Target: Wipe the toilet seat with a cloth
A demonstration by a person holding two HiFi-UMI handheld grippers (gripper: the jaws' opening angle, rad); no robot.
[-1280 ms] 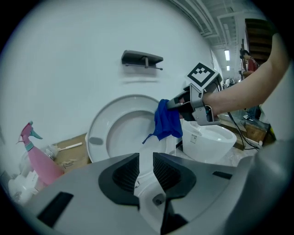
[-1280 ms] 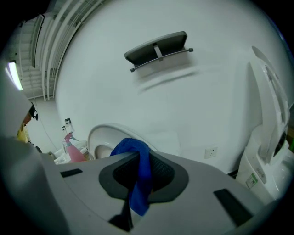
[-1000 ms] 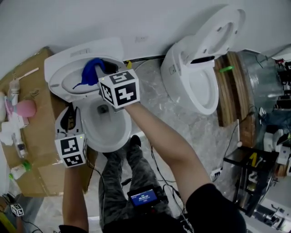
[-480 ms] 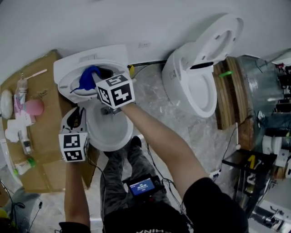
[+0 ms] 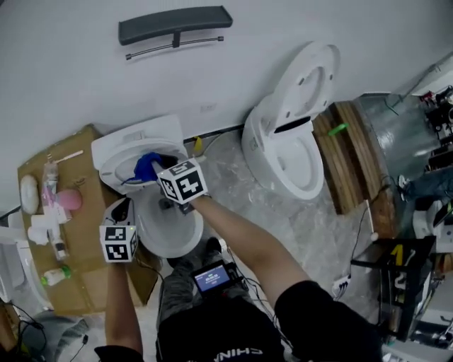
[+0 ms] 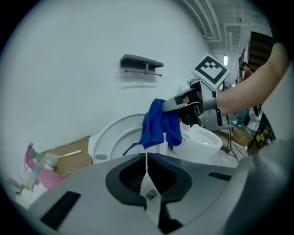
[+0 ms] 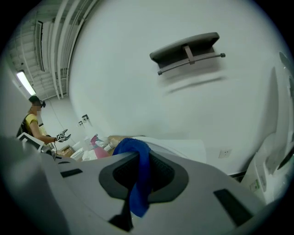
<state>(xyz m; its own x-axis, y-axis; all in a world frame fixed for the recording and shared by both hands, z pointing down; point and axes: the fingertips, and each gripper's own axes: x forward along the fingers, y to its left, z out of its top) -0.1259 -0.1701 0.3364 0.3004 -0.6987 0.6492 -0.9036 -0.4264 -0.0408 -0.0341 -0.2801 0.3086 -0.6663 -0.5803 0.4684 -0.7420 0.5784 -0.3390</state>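
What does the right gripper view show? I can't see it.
A crumpled blue cloth hangs pinched between the grey jaws of the right gripper, close in front of the camera. Behind it stands a white toilet against a white wall, with a dark grey shelf mounted high up.

blue cloth (image 5: 146, 167) against a white toilet seat (image 5: 113, 168) and white bowl (image 5: 170, 237). cubes on the left gripper (image 5: 122, 203) and right gripper (image 5: 158, 170) carry black-and-white square markers; the gripper bodies are grey. a 2nd toilet (image 5: 283, 152), also white, on a grey marbled floor (image 5: 318, 212). a dark grey shelf (image 5: 175, 25) on the white wall (image 5: 318, 21); a pink bottle (image 5: 69, 199) on brown cardboard (image 5: 78, 247).
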